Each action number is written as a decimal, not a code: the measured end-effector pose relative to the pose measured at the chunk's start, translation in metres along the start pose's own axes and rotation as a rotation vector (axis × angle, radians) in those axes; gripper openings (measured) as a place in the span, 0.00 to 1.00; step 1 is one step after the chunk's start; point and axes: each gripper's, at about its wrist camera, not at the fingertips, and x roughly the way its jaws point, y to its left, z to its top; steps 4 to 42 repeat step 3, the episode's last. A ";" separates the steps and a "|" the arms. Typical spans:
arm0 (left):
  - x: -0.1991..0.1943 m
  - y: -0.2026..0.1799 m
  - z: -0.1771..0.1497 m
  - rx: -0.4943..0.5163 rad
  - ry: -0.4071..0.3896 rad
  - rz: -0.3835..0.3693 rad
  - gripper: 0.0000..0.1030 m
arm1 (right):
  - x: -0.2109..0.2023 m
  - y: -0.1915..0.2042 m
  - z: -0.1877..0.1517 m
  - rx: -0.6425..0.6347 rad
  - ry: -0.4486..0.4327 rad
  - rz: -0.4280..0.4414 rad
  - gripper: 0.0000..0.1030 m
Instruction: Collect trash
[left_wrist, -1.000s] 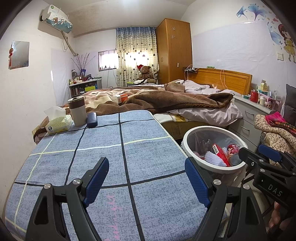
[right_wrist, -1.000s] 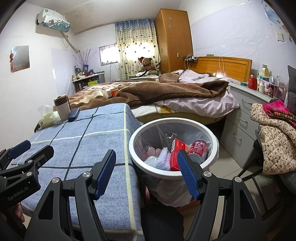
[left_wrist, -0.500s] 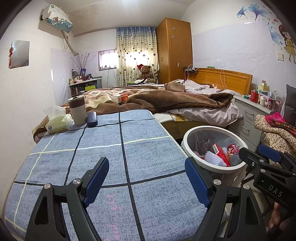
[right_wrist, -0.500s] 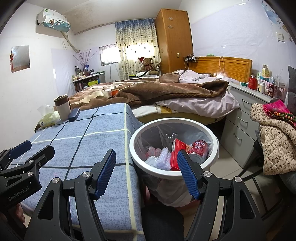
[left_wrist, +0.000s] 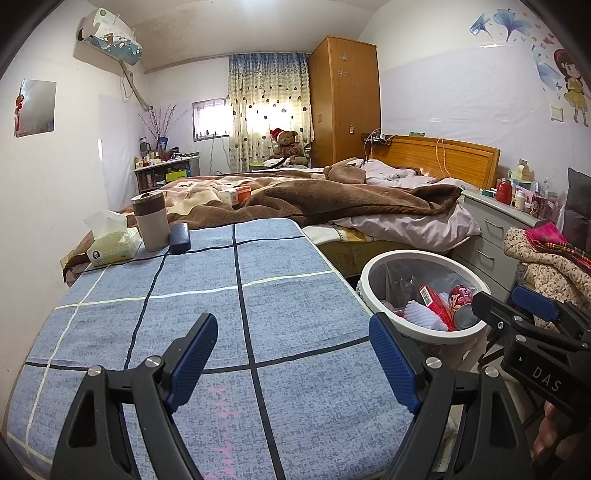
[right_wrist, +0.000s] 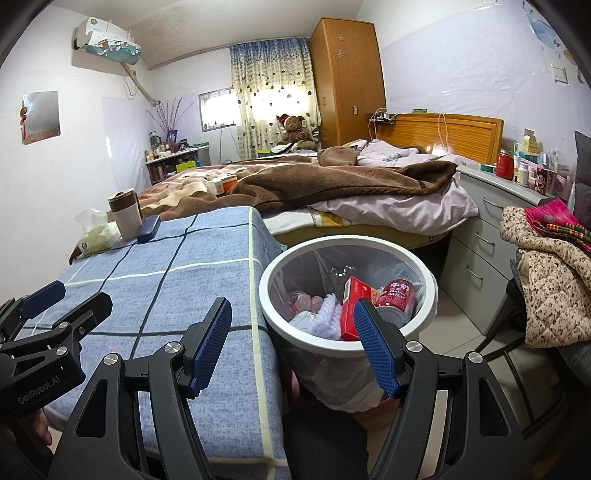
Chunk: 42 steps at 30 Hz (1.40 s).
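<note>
A white round trash bin stands on the floor right of the blue checked table. It holds a red box, a red can, white crumpled paper and clear plastic. The bin also shows in the left wrist view. My left gripper is open and empty over the table's near part. My right gripper is open and empty, hovering between the table edge and the bin's near rim.
At the table's far left stand a tissue pack, a brown-lidded cup and a dark blue case. A bed with a brown blanket lies behind. A grey drawer unit and a chair with clothes stand right.
</note>
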 end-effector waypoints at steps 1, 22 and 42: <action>0.000 0.000 0.000 0.001 0.001 0.000 0.83 | 0.000 0.000 0.000 0.000 0.000 0.000 0.68; 0.000 0.000 0.000 0.002 0.001 0.000 0.83 | 0.000 0.000 0.000 0.000 0.000 0.000 0.68; 0.000 0.000 0.000 0.002 0.001 0.000 0.83 | 0.000 0.000 0.000 0.000 0.000 0.000 0.68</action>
